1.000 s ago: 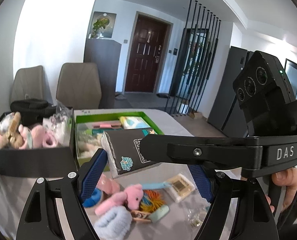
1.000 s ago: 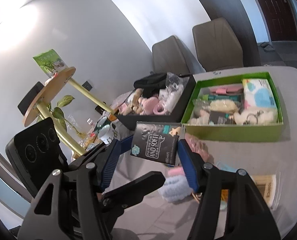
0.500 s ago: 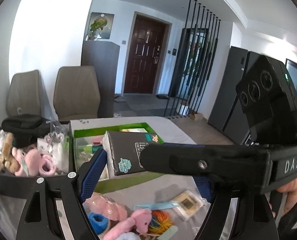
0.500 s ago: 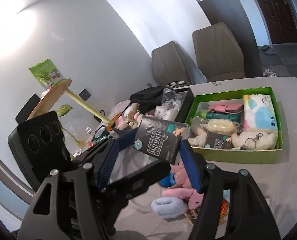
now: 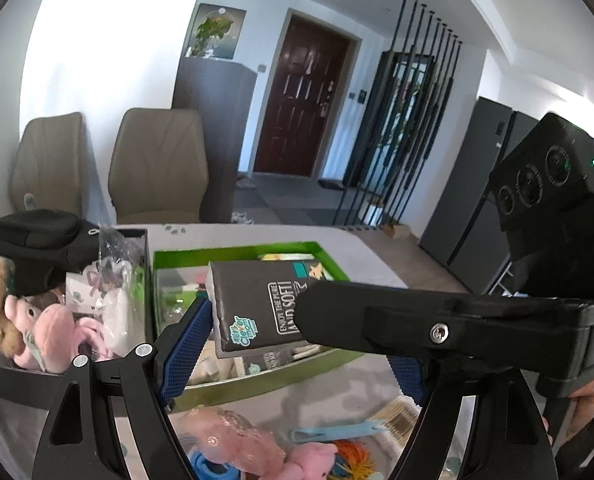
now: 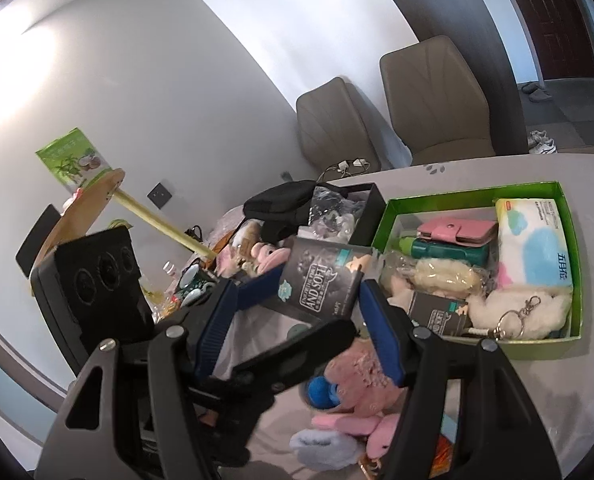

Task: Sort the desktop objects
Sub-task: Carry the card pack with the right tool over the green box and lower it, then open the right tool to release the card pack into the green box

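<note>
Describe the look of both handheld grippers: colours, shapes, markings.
Both are matte black frames with triangular cut-outs and silver screw heads. The left gripper and right gripper carry ribbed blue pads. Each has a boxy black module with three round lenses; white lettering is partly visible.

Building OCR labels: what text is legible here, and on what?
"ENJOY THE PURE AND SOFT!": dark tissue pack held in the right gripper.
Teal logo on that pack: too blurred.
Matching pack in the green box: too small.
White tissue pack: characters unreadable.
</note>
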Demonstrator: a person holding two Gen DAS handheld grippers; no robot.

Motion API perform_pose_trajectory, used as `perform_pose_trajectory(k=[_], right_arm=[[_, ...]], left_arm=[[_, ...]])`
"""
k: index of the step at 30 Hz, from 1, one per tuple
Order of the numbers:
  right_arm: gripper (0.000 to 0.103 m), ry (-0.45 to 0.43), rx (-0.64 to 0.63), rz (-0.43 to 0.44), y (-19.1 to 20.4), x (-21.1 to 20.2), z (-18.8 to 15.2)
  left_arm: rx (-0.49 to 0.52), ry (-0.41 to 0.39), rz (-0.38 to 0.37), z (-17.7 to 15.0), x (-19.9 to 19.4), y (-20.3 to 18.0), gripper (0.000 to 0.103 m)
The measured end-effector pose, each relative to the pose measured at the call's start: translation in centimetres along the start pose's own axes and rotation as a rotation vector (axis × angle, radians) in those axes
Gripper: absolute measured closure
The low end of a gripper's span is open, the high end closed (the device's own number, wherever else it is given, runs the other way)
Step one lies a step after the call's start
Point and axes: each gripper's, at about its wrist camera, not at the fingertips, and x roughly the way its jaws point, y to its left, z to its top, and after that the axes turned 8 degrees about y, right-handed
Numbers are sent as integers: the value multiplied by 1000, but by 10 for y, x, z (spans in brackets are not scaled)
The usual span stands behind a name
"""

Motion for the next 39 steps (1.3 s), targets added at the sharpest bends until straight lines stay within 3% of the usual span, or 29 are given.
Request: perform_pose_trajectory(k=[24, 28, 31, 39], right_arm=[[32, 69, 78, 15, -33, 60, 2], [13, 71, 95, 45, -44, 74, 2], [11, 76, 170, -17, -65, 80, 1], [11, 37, 209, -19, -75, 68, 3]], left_arm=[[-86, 91, 66, -17, 37, 32, 22], [-113, 77, 90, -21, 41, 45, 22], [-140, 81, 71, -24, 43, 56, 22], [-152, 73, 73, -22, 33, 57, 22]])
